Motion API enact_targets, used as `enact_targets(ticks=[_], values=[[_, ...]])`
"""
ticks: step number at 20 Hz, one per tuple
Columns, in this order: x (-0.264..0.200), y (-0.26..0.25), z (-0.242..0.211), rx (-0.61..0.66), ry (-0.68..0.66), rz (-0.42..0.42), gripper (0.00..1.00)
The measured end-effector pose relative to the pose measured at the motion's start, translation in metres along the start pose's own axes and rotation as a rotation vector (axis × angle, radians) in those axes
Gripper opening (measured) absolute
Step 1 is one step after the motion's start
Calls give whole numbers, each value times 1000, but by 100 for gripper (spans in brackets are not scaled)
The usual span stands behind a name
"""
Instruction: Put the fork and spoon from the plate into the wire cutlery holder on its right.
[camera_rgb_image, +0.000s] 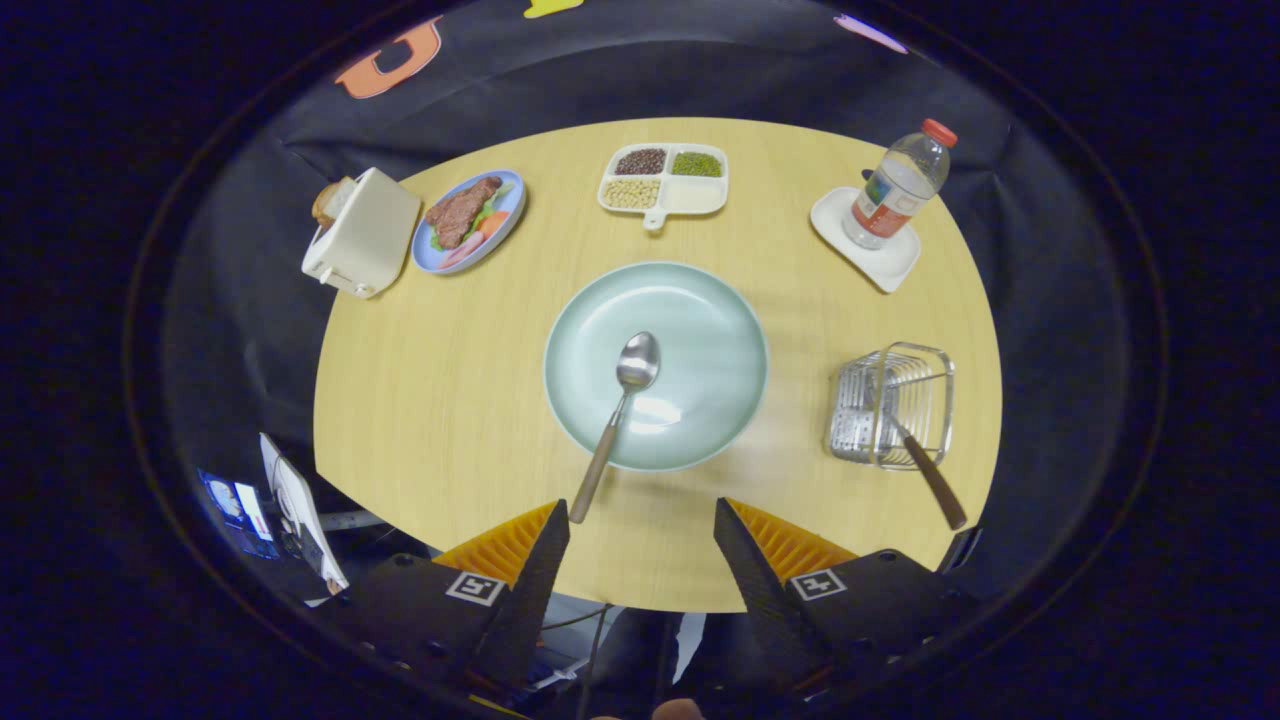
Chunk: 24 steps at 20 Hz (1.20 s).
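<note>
- The tongs (640, 520) stand wide apart and hold nothing, above the near edge of the surface (450, 400).
- The spoon (620, 410) lies on the plate (710, 330), its handle overhanging the rim just ahead of the left finger.
- The fork (925, 465) rests in the holder (890, 405), right of the plate.

The one camera rides on the gripper (640, 545) and looks forward along its fingers (540, 560), which stand wide apart at the lower middle of the frame. It sits high above the near edge of the round counter (420, 400) and tilts steeply down, far enough off that almost the whole top fits in. The plate (700, 300) lies in the centre of the frame, just beyond the fingers; the wire holder (890, 405) is at the right, the bottle (895, 190) upper right, the toaster (365, 230) upper left.
</note>
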<state>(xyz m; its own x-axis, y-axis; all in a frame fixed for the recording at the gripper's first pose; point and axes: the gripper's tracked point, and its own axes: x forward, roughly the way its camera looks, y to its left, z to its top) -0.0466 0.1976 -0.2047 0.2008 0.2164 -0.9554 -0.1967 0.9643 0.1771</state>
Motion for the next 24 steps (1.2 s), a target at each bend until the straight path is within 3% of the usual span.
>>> enact_targets(ticks=[7, 12, 13, 16, 17, 20, 24], values=[[66, 33, -20, 85, 48, -30, 87], [99, 37, -20, 119, 77, -56, 69], [102, 37, -19, 128, 80, -58, 69], [111, 37, -18, 138, 87, -65, 29], [113, 35, -18, 132, 93, -69, 29], [107, 32, -19, 140, 91, -49, 4], [87, 27, -16, 135, 78, -16, 1]])
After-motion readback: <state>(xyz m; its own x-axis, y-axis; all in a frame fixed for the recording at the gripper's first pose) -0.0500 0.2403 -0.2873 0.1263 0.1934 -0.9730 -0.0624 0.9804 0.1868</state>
